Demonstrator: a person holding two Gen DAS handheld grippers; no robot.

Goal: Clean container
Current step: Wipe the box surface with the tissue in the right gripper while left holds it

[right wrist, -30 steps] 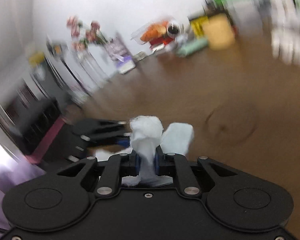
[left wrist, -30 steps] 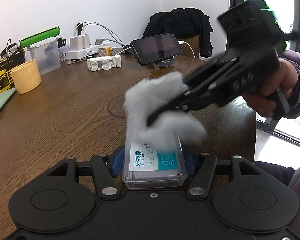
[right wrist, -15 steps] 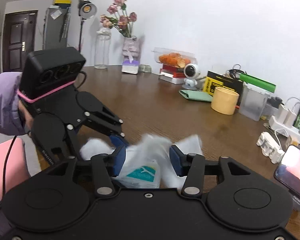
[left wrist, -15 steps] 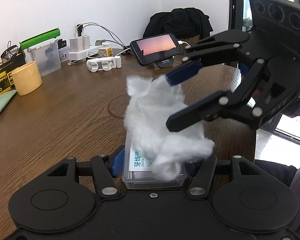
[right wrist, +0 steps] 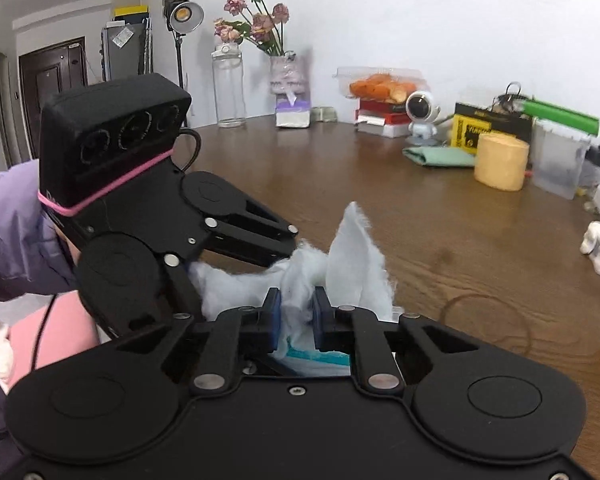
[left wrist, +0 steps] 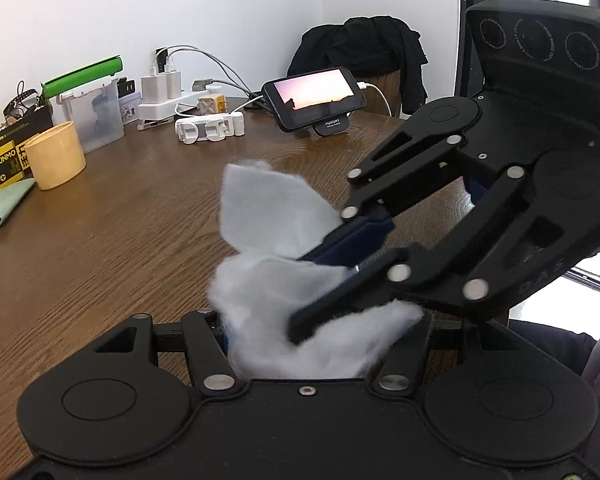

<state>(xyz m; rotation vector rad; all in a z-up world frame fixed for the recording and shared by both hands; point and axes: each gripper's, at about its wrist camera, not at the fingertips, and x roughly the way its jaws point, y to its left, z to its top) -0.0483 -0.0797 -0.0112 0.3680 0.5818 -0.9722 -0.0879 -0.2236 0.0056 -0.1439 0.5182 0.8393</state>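
right tongs (right wrist: pixel 294 312) closing again on the white cotton wad (right wrist: pixel 340 264) after a brief release: re-grip, wiping goes on. left tongs (left wrist: pixel 320 344) stay clamped on the dental floss box (right wrist: pixel 316 358), held above the worktop (left wrist: pixel 112 240), under the wad.

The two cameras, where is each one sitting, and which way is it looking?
Left wrist view: sits on the left gripper, looks across the wooden table toward a phone; shows the right gripper.
Right wrist view: sits on the right gripper, looks toward dried flowers; shows the left gripper and a purple sleeve.
Both show the white cloth, the yellow cup and the table.
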